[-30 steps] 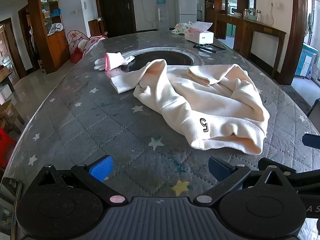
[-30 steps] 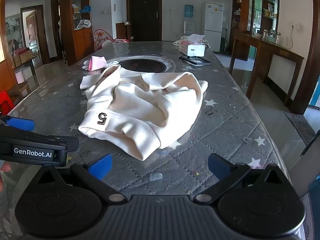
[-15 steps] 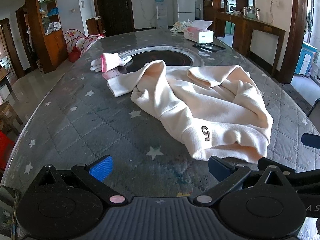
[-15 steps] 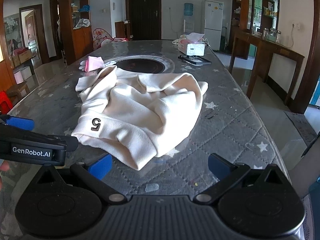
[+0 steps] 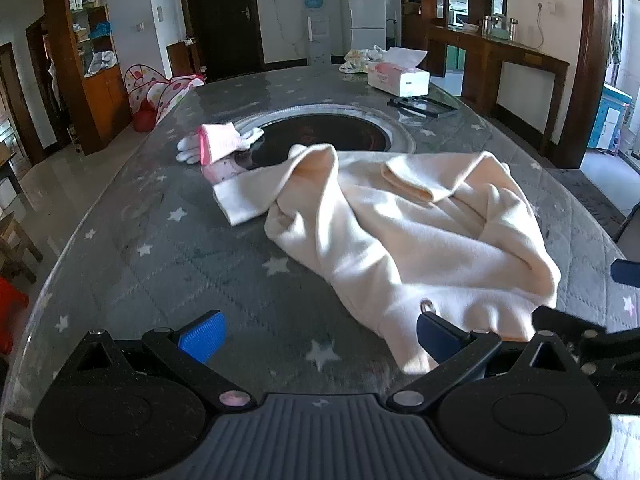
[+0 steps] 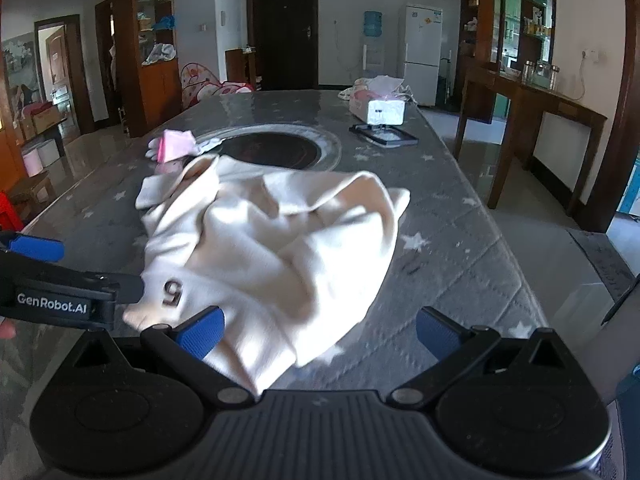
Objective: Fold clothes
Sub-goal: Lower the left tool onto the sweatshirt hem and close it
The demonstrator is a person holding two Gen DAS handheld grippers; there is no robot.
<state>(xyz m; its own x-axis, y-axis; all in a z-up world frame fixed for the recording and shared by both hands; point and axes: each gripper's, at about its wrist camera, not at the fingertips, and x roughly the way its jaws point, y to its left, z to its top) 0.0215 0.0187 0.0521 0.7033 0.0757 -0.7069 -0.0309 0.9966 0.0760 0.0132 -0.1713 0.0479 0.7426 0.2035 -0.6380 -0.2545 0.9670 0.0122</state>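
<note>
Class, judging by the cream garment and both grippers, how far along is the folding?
Done: nothing; the cream garment lies crumpled on the table. In hand: the left hand-held gripper and right hand-held gripper are open at its near edge, gripping nothing. Left: spreading and every fold.

A home dining room: long table (image 5: pixel 168 248), fridge (image 5: pixel 366 4), water dispenser (image 5: pixel 318 28), wooden shelves (image 6: pixel 154 44).

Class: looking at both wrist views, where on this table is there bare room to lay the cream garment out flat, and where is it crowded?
Bare cloth lies left of the garment, below the pink gloves, and along its right side toward the table edge. The far end is crowded: tissue box, black tray.
</note>
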